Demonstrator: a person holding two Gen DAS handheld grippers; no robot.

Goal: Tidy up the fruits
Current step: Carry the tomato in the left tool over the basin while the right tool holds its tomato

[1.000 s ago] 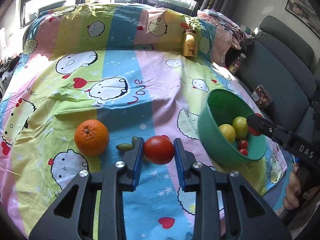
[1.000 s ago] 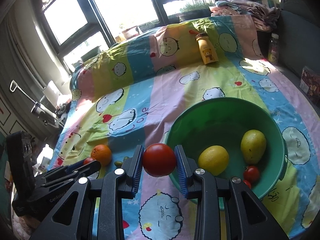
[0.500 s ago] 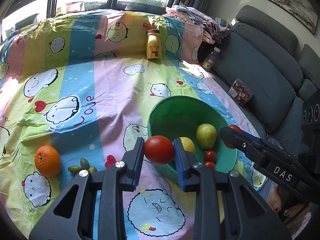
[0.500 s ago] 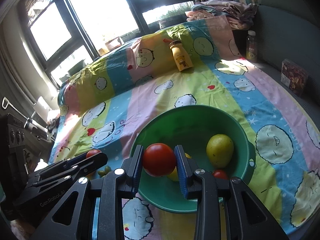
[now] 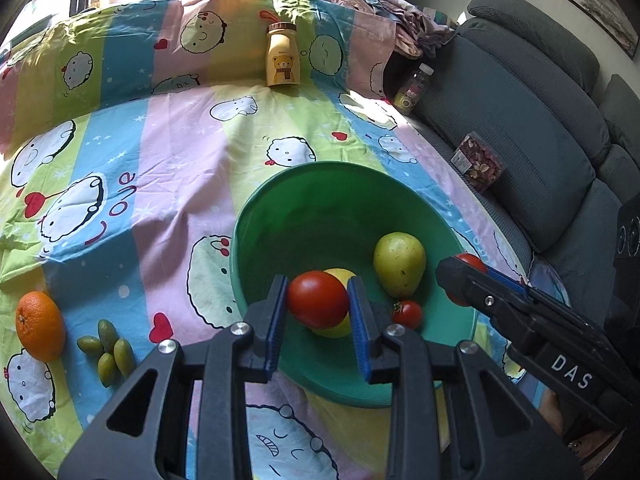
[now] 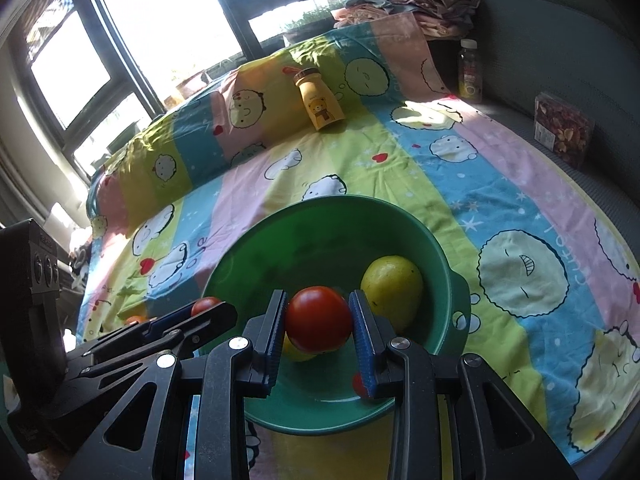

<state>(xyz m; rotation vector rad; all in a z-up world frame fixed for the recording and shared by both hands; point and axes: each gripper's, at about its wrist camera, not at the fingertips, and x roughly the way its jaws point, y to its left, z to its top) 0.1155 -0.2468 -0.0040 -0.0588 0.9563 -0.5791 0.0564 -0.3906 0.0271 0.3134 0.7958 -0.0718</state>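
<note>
- A round green plastic bowl (image 5: 256, 240) sits on the striped cartoon-print bedsheet (image 5: 180, 152); inside it lie a yellow-green pear-like fruit (image 5: 399, 264), a yellow lemon (image 5: 340, 326) partly hidden behind the held tomato, and a small red cherry tomato (image 5: 408, 314).
- The left gripper (image 5: 319, 304) is clamped on a large red tomato (image 5: 318, 299), held between its blue-padded fingers above the near part of the bowl's interior.
- The right gripper (image 6: 319, 322) likewise grips a second large red tomato (image 6: 319, 319) between its pads, over the bowl's inside, with the pear-like fruit just beside it on the right.
- Left of the bowl on the sheet rest a round orange (image 5: 40, 326) and a cluster of small green olive-like fruits (image 5: 108, 346), well apart from the bowl.
- A yellow bear-print bottle (image 5: 283, 58) stands at the far end of the sheet; a clear box of dried snacks (image 5: 478, 162) lies on the grey sofa (image 5: 540, 128).
- Compared with one second ago, the left gripper has travelled from beside the orange to over the bowl, carrying its tomato; the right gripper has moved from the rim to over the bowl's interior. The bowl's contents, orange and olives are unchanged.
</note>
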